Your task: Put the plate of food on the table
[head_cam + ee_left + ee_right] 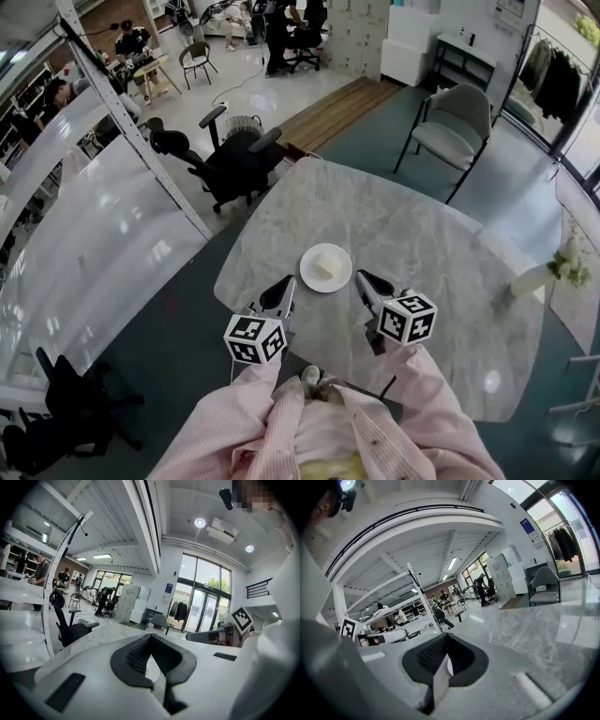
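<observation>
Just ahead of the left gripper (287,284) and the right gripper (364,278), between their tips, a white plate (325,268) of pale food is set on the marble bench (422,234). Both grippers are held closed and empty, and black-and-white square markers are carried on their cubes (406,319).

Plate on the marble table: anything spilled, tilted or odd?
Nothing stands out. The plate sits flat, fully on the table, with the pale food piece on it and no spill around. The left gripper and right gripper are shut, empty and apart from it.
</observation>
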Demonstrator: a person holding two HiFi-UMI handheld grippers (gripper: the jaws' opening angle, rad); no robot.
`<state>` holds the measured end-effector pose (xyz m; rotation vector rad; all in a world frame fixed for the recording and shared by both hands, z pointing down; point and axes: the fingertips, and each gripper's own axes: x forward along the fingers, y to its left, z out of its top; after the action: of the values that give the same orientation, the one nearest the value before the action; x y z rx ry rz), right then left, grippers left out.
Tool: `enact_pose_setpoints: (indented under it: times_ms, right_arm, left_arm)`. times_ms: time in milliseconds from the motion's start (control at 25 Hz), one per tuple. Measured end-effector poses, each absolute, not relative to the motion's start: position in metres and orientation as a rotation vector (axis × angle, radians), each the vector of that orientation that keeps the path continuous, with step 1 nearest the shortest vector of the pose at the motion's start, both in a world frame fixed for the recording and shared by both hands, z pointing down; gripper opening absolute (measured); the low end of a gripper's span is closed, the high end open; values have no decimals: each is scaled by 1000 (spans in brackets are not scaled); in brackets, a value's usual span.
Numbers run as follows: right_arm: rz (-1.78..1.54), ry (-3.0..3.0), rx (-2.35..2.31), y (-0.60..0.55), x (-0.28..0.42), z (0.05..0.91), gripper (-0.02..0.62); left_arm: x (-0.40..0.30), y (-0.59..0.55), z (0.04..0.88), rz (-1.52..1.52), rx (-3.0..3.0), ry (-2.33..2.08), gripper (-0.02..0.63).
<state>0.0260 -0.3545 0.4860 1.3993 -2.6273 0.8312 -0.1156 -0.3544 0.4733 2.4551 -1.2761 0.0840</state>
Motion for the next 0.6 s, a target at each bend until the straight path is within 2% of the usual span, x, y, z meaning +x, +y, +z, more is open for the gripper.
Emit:
enact_pose_setpoints:
  times_ms: [600]
  right_arm:
    - [696,-2793,1550,-343,49,431,5]
  left_arm:
    - [-141,-347,426,-6,2539,-1410,-3]
